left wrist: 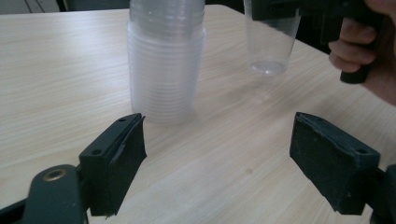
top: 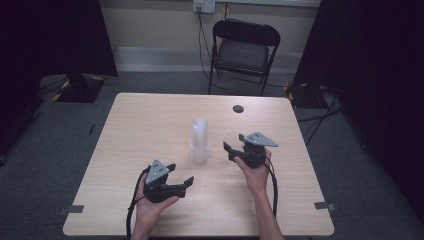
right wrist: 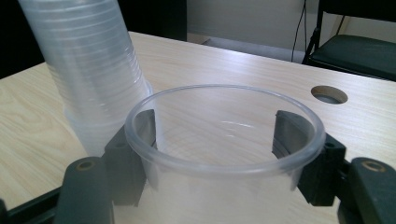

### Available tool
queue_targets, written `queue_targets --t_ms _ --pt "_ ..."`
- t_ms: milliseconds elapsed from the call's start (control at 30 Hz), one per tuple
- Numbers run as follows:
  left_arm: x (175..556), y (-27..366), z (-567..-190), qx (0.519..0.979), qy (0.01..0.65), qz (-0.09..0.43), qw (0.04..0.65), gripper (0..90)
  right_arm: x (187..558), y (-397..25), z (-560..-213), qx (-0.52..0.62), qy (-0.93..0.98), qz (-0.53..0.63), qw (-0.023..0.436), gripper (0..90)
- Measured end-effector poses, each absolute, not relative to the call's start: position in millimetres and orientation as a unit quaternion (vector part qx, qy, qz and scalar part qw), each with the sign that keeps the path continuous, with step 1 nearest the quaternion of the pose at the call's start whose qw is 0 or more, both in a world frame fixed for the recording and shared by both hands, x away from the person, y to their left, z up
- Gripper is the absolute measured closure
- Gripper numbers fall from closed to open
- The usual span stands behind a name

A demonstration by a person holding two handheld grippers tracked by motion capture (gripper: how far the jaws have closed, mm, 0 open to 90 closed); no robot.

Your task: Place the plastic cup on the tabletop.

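Right tongs [right wrist: 224,140] clamped on single clear plastic cup [right wrist: 224,135], just right of the tall stack of clear plastic cups [top: 200,141] mid light wooden worktop [top: 150,120]. Left tongs [left wrist: 229,158] spread wide, empty, near side of stack.

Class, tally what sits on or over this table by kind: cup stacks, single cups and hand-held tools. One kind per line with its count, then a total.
Stacks of clear cups: 1
Single clear cups, held in the right tool: 1
Hand-held tools, counting the left tool: 2
Total: 4
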State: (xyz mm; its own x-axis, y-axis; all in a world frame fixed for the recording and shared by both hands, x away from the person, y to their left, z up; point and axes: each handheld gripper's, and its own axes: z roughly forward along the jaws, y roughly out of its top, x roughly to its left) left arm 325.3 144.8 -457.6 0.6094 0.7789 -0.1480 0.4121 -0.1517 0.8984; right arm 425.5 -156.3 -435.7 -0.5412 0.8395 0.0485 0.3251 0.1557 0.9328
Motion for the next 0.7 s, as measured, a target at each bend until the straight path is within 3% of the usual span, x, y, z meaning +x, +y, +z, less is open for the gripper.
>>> queue_targets --t_ms 700 --pt "311.6 159.2 -468.9 0.729 0.409 0.167 0.523 16.4 469.2 -145.9 -459.3 0.429 0.715 0.493 0.249 29.1"
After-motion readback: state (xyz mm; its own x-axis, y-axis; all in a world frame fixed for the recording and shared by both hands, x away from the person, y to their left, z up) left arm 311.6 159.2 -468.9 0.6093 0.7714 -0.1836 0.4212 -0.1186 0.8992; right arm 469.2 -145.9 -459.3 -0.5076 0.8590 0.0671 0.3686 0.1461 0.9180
